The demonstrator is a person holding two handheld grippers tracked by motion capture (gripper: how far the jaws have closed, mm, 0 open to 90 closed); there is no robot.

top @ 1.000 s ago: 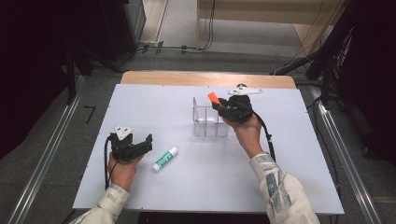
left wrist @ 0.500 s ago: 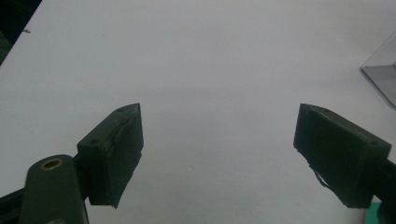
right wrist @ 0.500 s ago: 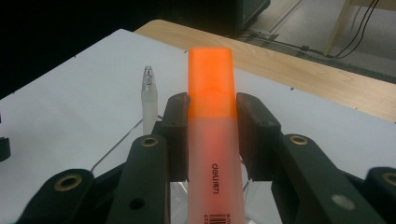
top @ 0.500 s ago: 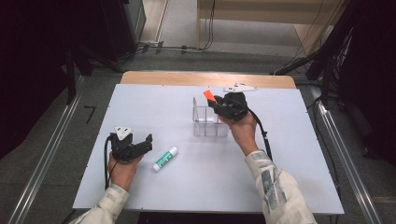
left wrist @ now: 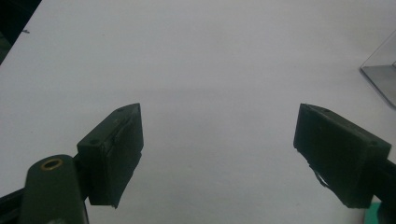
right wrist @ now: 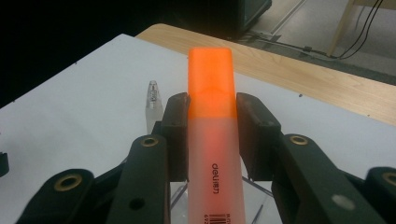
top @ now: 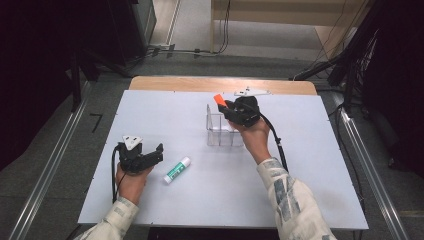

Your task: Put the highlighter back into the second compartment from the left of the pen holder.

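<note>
Two grippers working over the white table [top: 310, 190], going left to right. Left gripper [top: 150, 155] is sitting low in the person's left hand [top: 131, 181], jaws standing wide apart with nothing between them; in the left gripper view both black pads [left wrist: 116, 154] are facing bare tabletop. Glue stick [top: 177, 169], white with a green label, is lying flat just beside that gripper's tips on its right, not touching, one end pointing up toward the organiser.

Clear acrylic organiser [top: 220, 131] is standing further right, directly under and in front of the right gripper [top: 227, 107]; its corner is also showing at the right edge of the left gripper view [left wrist: 380, 77].

Right gripper is clamping an orange highlighter [right wrist: 212, 135] across the barrel, jaws partly closed, pads pressing on both sides just below the cap. Highlighter is running along the jaw axis, orange cap [top: 218, 99] sticking out past the tips, barcode end toward the gripper body. It is hanging above the organiser, whose clear wall is showing beneath the jaws. A clear pen cap tip [right wrist: 152, 95] is poking up left of the left-hand jaw in the right gripper view; cannot tell what it is resting in.
</note>
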